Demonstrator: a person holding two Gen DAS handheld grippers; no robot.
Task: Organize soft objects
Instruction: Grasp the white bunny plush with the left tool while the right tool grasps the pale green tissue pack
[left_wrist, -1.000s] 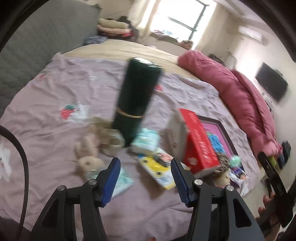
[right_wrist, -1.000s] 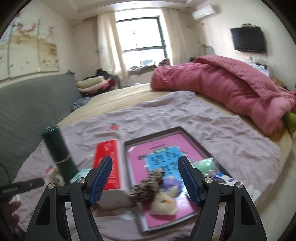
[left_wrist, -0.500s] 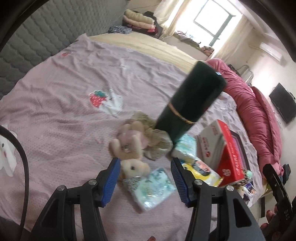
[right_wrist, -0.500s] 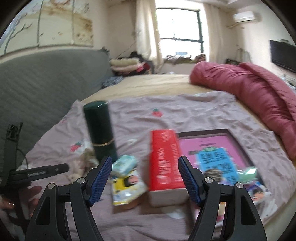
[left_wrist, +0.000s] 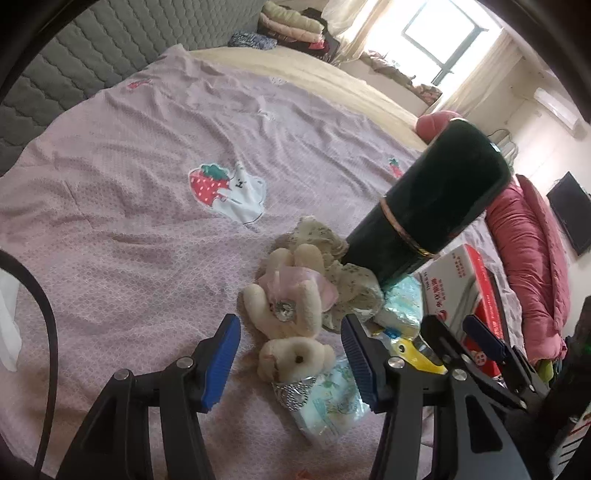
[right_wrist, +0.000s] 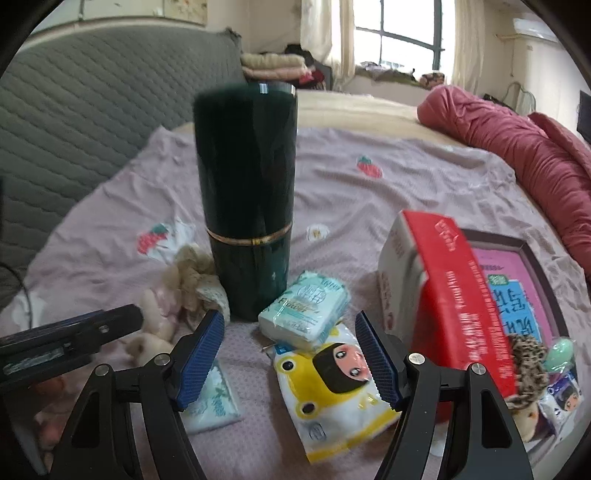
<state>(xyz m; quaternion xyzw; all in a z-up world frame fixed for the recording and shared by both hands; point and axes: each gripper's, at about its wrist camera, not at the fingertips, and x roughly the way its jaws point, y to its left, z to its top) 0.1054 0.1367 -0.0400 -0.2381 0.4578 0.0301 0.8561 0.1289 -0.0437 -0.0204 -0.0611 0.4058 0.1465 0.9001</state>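
- Left gripper (left_wrist: 290, 356) has its jaws apart, nothing clamped; the blue pads stand either side of the plush bunny (left_wrist: 291, 321) without touching it.
- Plush bunny lies on the pink bedsheet (left_wrist: 122, 206), head toward the camera, with a pink bow and a gem on its chest; its head rests partly on a tissue pack (left_wrist: 328, 398).
- A floral scrunchie (left_wrist: 343, 280) sits right behind the bunny, touching the base of the dark green tumbler (left_wrist: 424, 210).
- Right gripper (right_wrist: 290, 360) is spread wide and empty, hovering over a yellow cartoon wet-wipe pack (right_wrist: 332, 384) and a mint-green tissue pack (right_wrist: 304, 308) that partly overlaps it.
- A third flat tissue pack (right_wrist: 212, 398) lies under the right gripper's left finger.
- The tumbler stands upright just behind the mint pack.
- Red-and-white box (right_wrist: 439, 291) stands on edge to the right, close beside a dark-framed pink board (right_wrist: 517, 280).
- On the board's near end: a leopard-print scrunchie (right_wrist: 528, 354), a mint-green soft item (right_wrist: 563, 350) and other small items, blurred.
- Red quilt (right_wrist: 517, 144) is bunched along the far right of the bed.
- Grey quilted headboard (right_wrist: 85, 107) at the left; folded clothes stacked beyond it.
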